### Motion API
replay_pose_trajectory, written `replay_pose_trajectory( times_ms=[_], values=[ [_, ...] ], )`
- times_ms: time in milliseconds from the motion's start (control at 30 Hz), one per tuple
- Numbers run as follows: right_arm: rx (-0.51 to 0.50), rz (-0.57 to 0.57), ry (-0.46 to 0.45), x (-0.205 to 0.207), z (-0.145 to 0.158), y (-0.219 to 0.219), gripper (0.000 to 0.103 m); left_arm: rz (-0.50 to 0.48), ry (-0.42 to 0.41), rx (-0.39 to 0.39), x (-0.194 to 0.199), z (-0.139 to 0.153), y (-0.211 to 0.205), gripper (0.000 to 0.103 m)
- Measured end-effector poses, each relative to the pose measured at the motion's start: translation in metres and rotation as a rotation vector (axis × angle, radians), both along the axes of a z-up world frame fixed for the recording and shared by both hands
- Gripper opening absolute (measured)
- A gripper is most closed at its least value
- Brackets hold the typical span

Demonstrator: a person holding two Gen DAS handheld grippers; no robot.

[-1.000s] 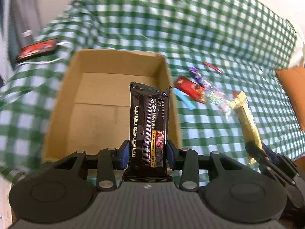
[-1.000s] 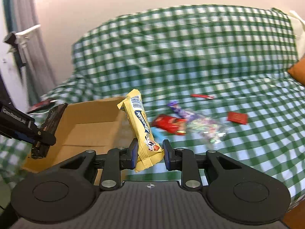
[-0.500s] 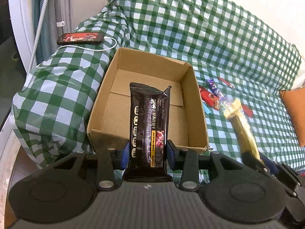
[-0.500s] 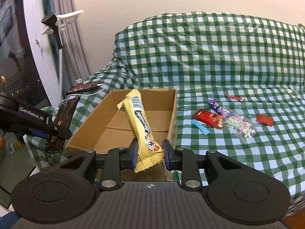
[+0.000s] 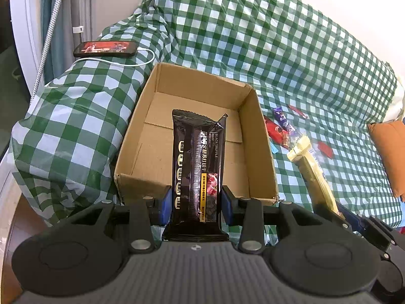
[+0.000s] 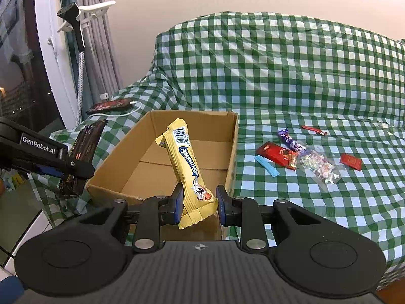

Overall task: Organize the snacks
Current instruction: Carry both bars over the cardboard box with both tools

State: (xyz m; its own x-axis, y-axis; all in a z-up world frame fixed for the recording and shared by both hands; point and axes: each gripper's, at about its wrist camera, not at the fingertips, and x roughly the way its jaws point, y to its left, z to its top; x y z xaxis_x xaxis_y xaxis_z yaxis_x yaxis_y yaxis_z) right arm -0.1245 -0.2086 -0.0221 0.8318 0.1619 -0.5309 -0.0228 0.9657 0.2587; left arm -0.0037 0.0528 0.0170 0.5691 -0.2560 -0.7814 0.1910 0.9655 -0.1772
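Left gripper [image 5: 197, 204] clamped on black snack pack [image 5: 197, 162], pack upright between the blue pads, held over the near edge of the cardboard box [image 5: 260, 136]. Right gripper [image 6: 198, 202] clamped on yellow snack bar [image 6: 188, 163], bar tilted left at the top, also at the box's near edge. Box open-topped, nothing lying in it, sitting on a sofa draped in green-and-white checked cloth [image 6: 291, 71].

Loose snacks on the cloth right of the box, near but not touching it: blue stick [image 6: 267, 166], red packet [image 6: 277, 154], purple wrapper [image 6: 291, 141], clear bag of small candies [image 6: 320, 168], small red packet [image 6: 351, 161], thin red stick [image 6: 314, 130] further back. Phone [image 5: 105, 48] with lit screen on the covered armrest left of the box, white cable [image 5: 126, 63] plugged in.

Room: plain pale wall behind sofa, grey curtain [image 6: 98, 38] and white frame at left, dark window. Orange cushion [image 5: 389, 157] at far right in the left wrist view.
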Motion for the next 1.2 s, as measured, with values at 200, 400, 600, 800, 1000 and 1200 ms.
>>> replay_pose_trajectory(
  times_ms=[200,400,600,800,1000,1200],
  values=[
    [-0.009,-0.003,0.025,0.015,-0.002,0.001,0.029,0.003,0.007,-0.006,0.016,-0.004,-0.002,0.044],
    [-0.022,0.01,0.049,0.035,-0.006,0.006,0.029,0.0,0.018,-0.006,0.035,-0.011,-0.009,0.044],
    [-0.019,0.02,0.077,0.062,-0.013,0.011,0.029,0.0,0.022,0.007,0.058,-0.018,-0.014,0.044],
    [-0.016,0.028,0.094,0.089,-0.02,0.013,0.029,-0.009,0.031,0.033,0.085,-0.028,-0.021,0.044],
    [-0.007,0.024,0.106,0.115,-0.029,0.012,0.029,-0.022,0.054,0.052,0.11,-0.041,-0.035,0.044],
    [-0.001,0.026,0.126,0.138,-0.04,0.011,0.029,-0.028,0.068,0.075,0.131,-0.053,-0.048,0.044]
  ],
)
